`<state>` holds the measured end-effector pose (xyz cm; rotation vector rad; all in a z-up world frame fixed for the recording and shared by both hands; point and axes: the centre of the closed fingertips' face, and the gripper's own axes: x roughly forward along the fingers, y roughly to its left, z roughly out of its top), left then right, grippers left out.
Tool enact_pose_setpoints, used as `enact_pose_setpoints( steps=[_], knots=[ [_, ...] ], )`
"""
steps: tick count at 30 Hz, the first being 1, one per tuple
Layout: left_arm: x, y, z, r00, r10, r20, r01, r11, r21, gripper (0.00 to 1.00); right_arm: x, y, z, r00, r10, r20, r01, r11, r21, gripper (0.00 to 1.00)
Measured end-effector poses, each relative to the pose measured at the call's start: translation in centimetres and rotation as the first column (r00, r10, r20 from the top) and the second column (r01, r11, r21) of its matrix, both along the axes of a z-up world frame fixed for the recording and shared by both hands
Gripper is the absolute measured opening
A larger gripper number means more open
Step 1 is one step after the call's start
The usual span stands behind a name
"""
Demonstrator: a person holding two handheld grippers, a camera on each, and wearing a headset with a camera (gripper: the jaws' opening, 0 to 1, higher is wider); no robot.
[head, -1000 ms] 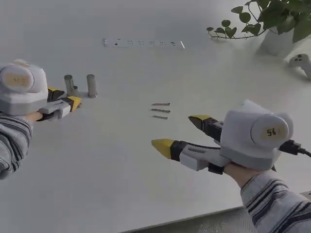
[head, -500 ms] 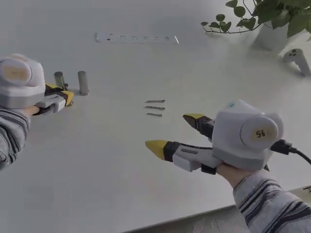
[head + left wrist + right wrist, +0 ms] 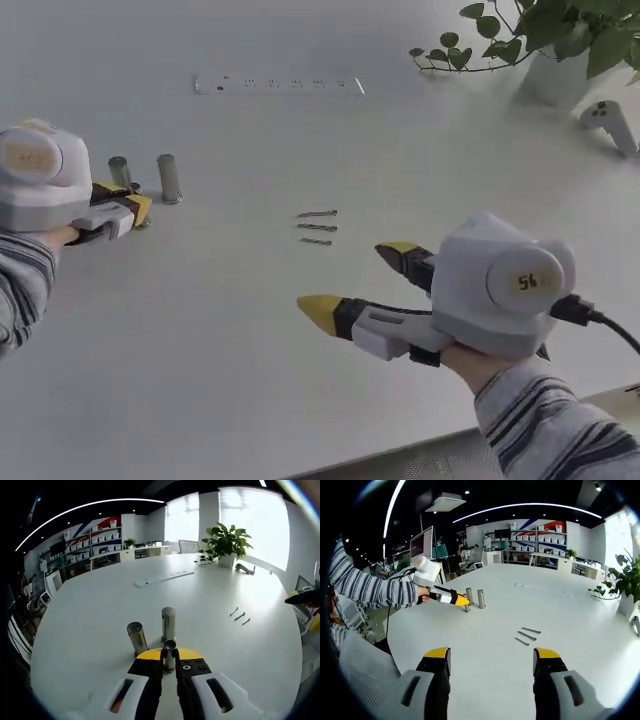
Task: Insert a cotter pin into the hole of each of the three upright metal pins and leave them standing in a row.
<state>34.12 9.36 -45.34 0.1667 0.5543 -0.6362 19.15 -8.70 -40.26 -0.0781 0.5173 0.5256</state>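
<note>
Three metal pins stand at the left of the white table: a tall pin [image 3: 167, 178], a second tall pin [image 3: 119, 171], and a shorter pin [image 3: 135, 188] in front of them. My left gripper [image 3: 137, 207] is shut on the short pin [image 3: 169, 655], with the two tall pins [image 3: 168, 622] [image 3: 136, 637] just beyond its tips. Three cotter pins [image 3: 317, 227] lie in a small stack at mid-table, also seen as cotter pins [image 3: 526, 635]. My right gripper [image 3: 360, 282] hovers open in front of them, jaws wide apart [image 3: 492, 657], holding nothing.
A white power strip [image 3: 278, 85] lies along the far side of the table. A potted plant [image 3: 560, 40] and a white hand controller [image 3: 610, 122] sit at the far right. The table [image 3: 230, 330] is bare between the two grippers.
The head camera has shifted, moving the whole scene left. The left gripper stays at the short pin; the right gripper has drifted slightly toward me, still open.
</note>
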Motion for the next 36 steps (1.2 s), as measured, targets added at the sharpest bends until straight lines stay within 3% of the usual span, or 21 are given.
enact_pose_setpoints(
  steps=[2, 5, 8, 11, 14, 19, 21, 23, 25, 28, 31, 36],
  knots=[
    [-0.4, -0.3, 0.0, 1.0, -0.015, 0.008, 0.015, 1.0, 0.025, 0.05, 0.1, 0.0, 0.0, 1.0, -0.002, -0.002, 0.002, 1.0, 0.01, 0.64],
    [-0.9, -1.1, 0.5, 1.0, -0.024, 0.006, 0.024, 1.0, -0.001, 0.05, 0.1, -0.1, 0.0, 1.0, -0.001, -0.003, 0.001, 1.0, 0.007, 0.63],
    [-1.8, -2.3, 0.8, 0.998, -0.058, 0.024, 0.058, 0.998, 0.019, 0.05, 0.2, -0.2, 0.0, 1.0, 0.005, -0.008, -0.005, 1.0, 0.006, 0.63],
    [-2.7, -3.4, 0.8, 0.998, -0.059, 0.003, 0.059, 0.998, -0.025, 0.05, 0.1, -0.3, 0.1, 1.0, 0.009, -0.008, -0.01, 1.0, -0.003, 0.63],
    [-3.6, -4.4, 0.7, 0.997, -0.074, 0.002, 0.074, 0.997, -0.023, 0.05, 0.1, -0.5, 0.1, 1.0, 0.011, -0.014, -0.011, 1.0, -0.003, 0.63],
    [-5.5, -6.5, 0.9, 0.995, -0.095, -0.015, 0.093, 0.993, -0.069, 0.05, 0.2, -0.7, 0.0, 1.0, 0.012, -0.016, -0.012, 1.0, -0.006, 0.62],
    [-6.0, -7.1, 0.9, 0.994, -0.106, -0.008, 0.105, 0.993, -0.061, 0.05, 0.2, -0.6, 0.0, 1.0, 0.015, -0.018, -0.015, 1.0, -0.005, 0.62],
    [-6.2, -7.5, 0.8, 0.993, -0.118, 0.001, 0.118, 0.992, -0.043, 0.05, 0.1, -0.7, 0.0, 1.0, 0.017, -0.017, -0.017, 1.0, -0.004, 0.62],
    [-6.6, -8.0, 0.8, 0.993, -0.121, -0.009, 0.12, 0.991, -0.062, 0.05, 0.1, -0.6, 0.0, 1.0, 0.017, -0.017, -0.017, 1.0, 0.001, 0.62],
    [-6.9, -8.4, 0.7, 0.991, -0.131, -0.001, 0.131, 0.991, -0.04, 0.05, 0.1, -0.7, 0.0, 1.0, 0.017, -0.021, -0.016, 1.0, 0.005, 0.62],
    [-7.1, -8.6, 0.5, 0.991, -0.131, -0.012, 0.13, 0.99, -0.054, 0.05, 0.0, -0.7, 0.0, 1.0, 0.019, -0.023, -0.019, 1.0, 0.005, 0.62],
    [-7.6, -8.9, 0.2, 0.99, -0.139, -0.001, 0.139, 0.99, -0.024, 0.05, 0.0, -0.8, 0.0, 0.999, 0.017, -0.028, -0.016, 1.0, 0.008, 0.62]
  ],
)
